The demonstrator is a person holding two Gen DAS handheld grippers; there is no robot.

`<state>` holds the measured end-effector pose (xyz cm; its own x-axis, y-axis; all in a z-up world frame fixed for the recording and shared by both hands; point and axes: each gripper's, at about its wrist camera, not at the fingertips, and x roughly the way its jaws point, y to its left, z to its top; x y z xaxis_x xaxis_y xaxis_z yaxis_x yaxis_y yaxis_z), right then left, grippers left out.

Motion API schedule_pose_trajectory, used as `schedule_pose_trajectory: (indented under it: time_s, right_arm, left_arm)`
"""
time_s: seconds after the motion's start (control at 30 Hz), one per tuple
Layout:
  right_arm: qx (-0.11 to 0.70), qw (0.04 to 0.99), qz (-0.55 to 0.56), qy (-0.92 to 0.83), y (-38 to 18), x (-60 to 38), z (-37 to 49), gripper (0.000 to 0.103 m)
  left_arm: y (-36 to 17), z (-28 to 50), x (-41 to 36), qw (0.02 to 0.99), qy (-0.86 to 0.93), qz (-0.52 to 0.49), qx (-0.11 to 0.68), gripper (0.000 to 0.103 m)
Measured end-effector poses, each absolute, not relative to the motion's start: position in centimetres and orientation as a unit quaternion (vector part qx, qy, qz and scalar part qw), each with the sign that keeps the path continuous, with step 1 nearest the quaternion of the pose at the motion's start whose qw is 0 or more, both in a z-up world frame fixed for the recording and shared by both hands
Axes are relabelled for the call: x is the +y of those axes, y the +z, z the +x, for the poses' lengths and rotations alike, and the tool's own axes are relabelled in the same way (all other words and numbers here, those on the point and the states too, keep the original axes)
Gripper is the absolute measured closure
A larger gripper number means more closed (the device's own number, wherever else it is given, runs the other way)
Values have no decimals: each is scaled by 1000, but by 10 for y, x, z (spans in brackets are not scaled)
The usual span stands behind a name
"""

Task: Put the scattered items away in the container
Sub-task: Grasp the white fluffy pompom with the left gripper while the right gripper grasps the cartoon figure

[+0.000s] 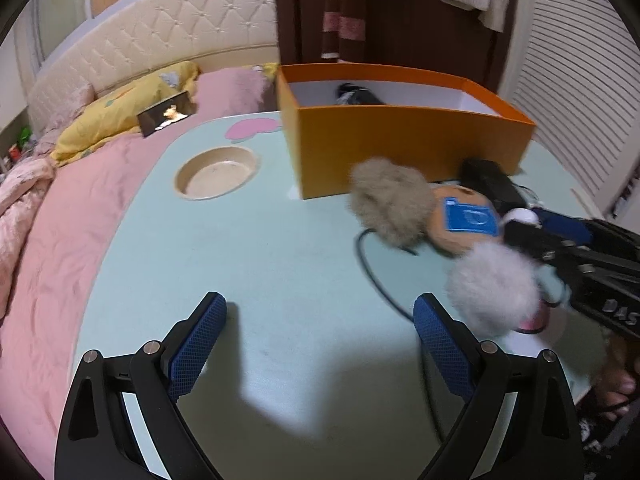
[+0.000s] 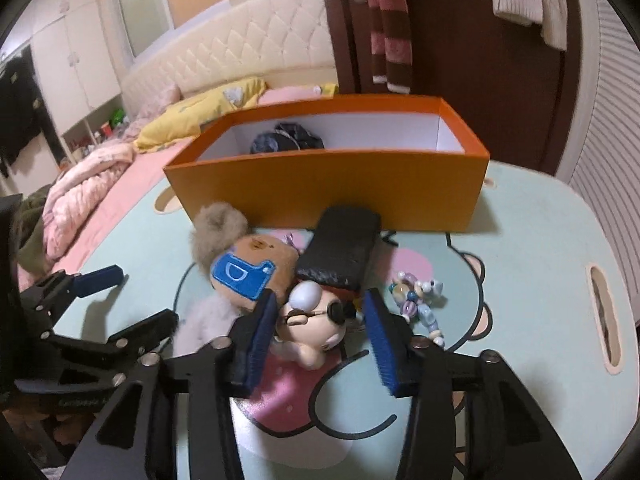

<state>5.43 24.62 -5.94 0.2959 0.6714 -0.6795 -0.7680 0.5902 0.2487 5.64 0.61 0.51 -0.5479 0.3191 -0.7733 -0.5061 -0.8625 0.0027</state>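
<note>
The orange box [image 2: 328,188] serves as the landmark; it stands toward the far side of the pale green desk [image 1: 248,264], open at the top, with a dark crumpled item [image 2: 287,139] lying inside against its white back wall.

Far to the left of the box, the pink bed [image 1: 72,216] runs alongside the desk, carrying a yellow pillow [image 1: 120,116]. Just left of the box, a round recessed cup holder [image 1: 216,174] sits in the desk top.

In front of the box and left of its middle, the left claw [image 1: 320,344] hovers over bare desk, its blue-padded jaws spread wide with nothing between them.

Directly in front of the box lies the scattered cluster. A brown plush toy [image 2: 256,264] with a blue patch and fluffy grey ears lies left of the box's centre. A black rectangular case [image 2: 340,248] leans with its far end touching the box's front wall. In front of the case lies a small cartoon mouse figurine [image 2: 312,320], and the right claw [image 2: 320,340] is released, its blue pads straddling the figurine; the left pad looks close to the figurine, though contact cannot be told.

In front of the box's right half, beside the right pad, lies a string of pastel beads [image 2: 418,300] on the desk's printed cartoon face.
</note>
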Motion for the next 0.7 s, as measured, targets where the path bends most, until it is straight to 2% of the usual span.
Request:
schedule_pose_trajectory:
  time_s: [0.17, 0.27, 0.57, 0.7]
  right_arm:
    - [391, 806, -98, 434, -65, 252, 53, 48]
    - [375, 818, -122, 420, -65, 254, 47, 69]
    - [366, 829, -48, 421, -52, 214, 61, 70]
    - [349, 842, -31, 410, -36, 196, 69, 70]
  left_arm:
    - [6, 63, 14, 253, 868, -413, 106, 8]
    - [9, 64, 14, 256, 869, -410, 103, 8]
    - [30, 69, 26, 343, 848, -398, 69, 8]
    - [31, 69, 54, 358, 840, -398, 86, 8]
